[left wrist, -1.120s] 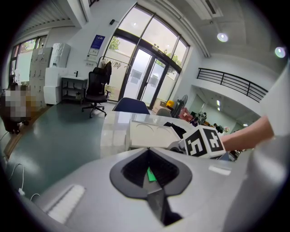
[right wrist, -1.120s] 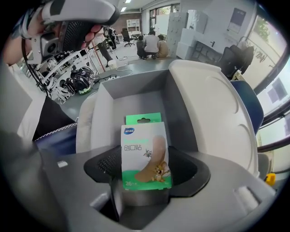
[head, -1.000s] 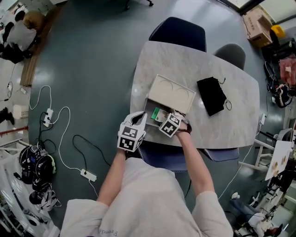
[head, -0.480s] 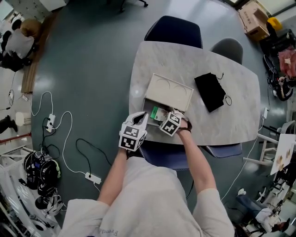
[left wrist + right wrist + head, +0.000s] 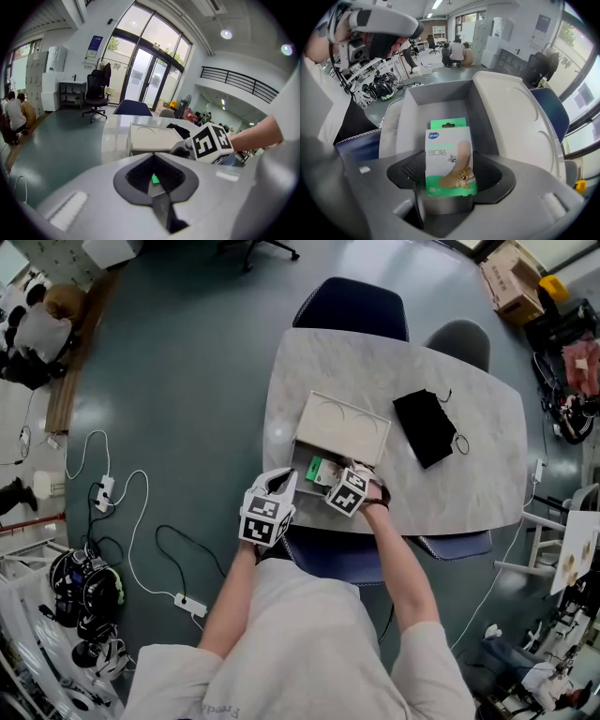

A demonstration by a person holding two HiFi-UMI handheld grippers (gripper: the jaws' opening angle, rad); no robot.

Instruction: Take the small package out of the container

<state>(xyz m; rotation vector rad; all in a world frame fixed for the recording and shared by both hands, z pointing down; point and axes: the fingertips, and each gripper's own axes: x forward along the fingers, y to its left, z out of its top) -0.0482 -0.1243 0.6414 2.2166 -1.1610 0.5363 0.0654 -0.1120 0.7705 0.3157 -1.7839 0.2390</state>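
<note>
Very little has shifted over the last second: both claws sit where they were, and only the view of them has drifted a touch. The right claw (image 5: 449, 180) stays clamped on the small package (image 5: 450, 157), a green and white card-fronted pack that stands upright between its jaws. From above, the green of the pack still shows low inside the container (image 5: 302, 457), at the open near end. So the pack looks gripped but not yet lifted clear.

The container is a grey box on the near edge of the worktop (image 5: 469, 474). Its pale lid (image 5: 342, 427) is thrown back towards the far side. The left claw (image 5: 157, 180) hangs at the near left corner of the container, its jaws drawn together with nothing between them. Whether it touches the box I cannot tell. A black pouch (image 5: 427, 429) lies well apart on the worktop to the right.

To my eye the grasp is made and the hold is simply being kept. What remains is the lift itself: up and back towards the near side, over the grey wall. The pack is thin and pinched low, so it could tilt or catch on that wall.
</note>
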